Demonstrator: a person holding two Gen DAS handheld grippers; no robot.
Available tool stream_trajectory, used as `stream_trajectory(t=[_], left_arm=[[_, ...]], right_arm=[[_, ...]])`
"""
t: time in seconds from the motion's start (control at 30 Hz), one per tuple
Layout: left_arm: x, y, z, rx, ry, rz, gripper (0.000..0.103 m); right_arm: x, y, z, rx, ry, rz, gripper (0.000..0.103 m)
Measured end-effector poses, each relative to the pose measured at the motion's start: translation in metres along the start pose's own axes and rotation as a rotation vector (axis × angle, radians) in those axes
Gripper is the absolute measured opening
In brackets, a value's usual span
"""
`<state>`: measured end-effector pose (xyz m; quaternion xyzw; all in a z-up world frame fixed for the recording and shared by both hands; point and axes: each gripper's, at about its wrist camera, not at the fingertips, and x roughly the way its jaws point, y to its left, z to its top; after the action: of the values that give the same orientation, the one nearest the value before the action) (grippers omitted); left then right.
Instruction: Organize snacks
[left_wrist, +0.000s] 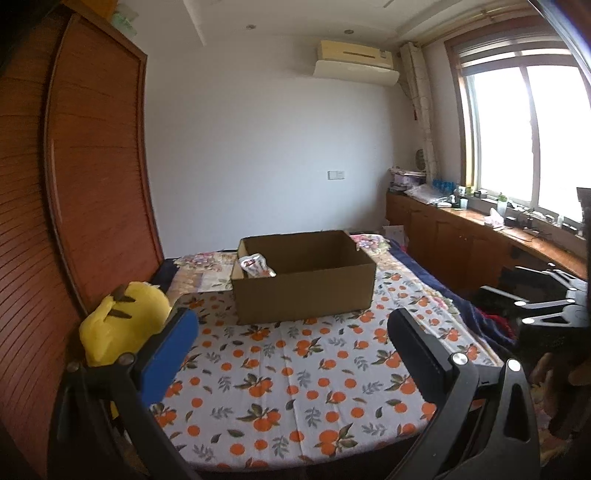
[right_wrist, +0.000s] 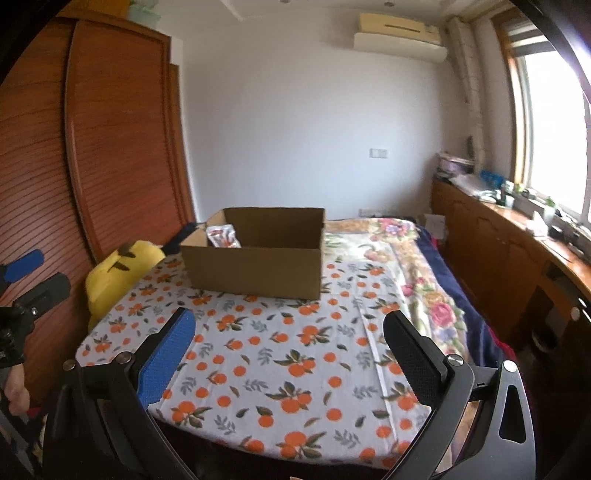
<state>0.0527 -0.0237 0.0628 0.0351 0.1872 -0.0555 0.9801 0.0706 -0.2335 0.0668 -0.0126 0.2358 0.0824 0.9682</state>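
Observation:
An open brown cardboard box (left_wrist: 306, 291) stands on the orange-print bed sheet (left_wrist: 295, 376); it also shows in the right wrist view (right_wrist: 255, 273). A white and red snack packet (left_wrist: 255, 266) leans in the box's left part, also seen in the right wrist view (right_wrist: 223, 236). My left gripper (left_wrist: 291, 354) is open and empty, well short of the box. My right gripper (right_wrist: 288, 350) is open and empty, also short of the box. The left gripper shows at the far left of the right wrist view (right_wrist: 29, 280).
A yellow plush toy (left_wrist: 122, 325) lies at the bed's left edge beside a wooden wardrobe (left_wrist: 92, 177). A floral quilt (right_wrist: 417, 280) and dark blue blanket lie on the right. A wooden counter (left_wrist: 498, 236) with small items runs under the window.

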Motion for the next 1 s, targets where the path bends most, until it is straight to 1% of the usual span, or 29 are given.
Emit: stream_trajectory(t=[0.13, 0.3, 0.4, 0.47, 0.53, 0.67, 0.83, 1.0], left_arm=[[-0.006, 0.001, -0.012, 0.004, 0.008, 0.03, 0.103], [-0.016, -0.001, -0.022, 0.018, 0.002, 0.055, 0.103], [-0.022, -0.001, -0.027, 0.017, -0.002, 0.068, 0.103], [-0.024, 0.0, -0.033, 0.003, -0.004, 0.055, 0.103], [-0.021, 0.0, -0.042, 0.008, 0.01, 0.068, 0.103], [-0.019, 0.001, -0.058, -0.002, 0.024, 0.067, 0.103], [-0.018, 0.005, -0.069, -0.022, 0.033, 0.065, 0.103], [-0.015, 0.008, -0.076, -0.025, 0.049, 0.067, 0.103]], right_arm=[[-0.014, -0.003, -0.016, 0.021, -0.009, -0.018, 0.103], [-0.026, 0.0, -0.032, 0.011, -0.025, -0.059, 0.103], [-0.032, -0.002, -0.038, 0.034, -0.02, -0.048, 0.103], [-0.035, -0.001, -0.041, 0.04, -0.029, -0.047, 0.103], [-0.036, 0.0, -0.046, 0.04, -0.04, -0.043, 0.103], [-0.035, 0.0, -0.06, 0.028, -0.061, -0.078, 0.103], [-0.023, -0.003, -0.077, 0.046, -0.022, -0.075, 0.103], [-0.018, -0.004, -0.082, 0.037, -0.011, -0.08, 0.103]])
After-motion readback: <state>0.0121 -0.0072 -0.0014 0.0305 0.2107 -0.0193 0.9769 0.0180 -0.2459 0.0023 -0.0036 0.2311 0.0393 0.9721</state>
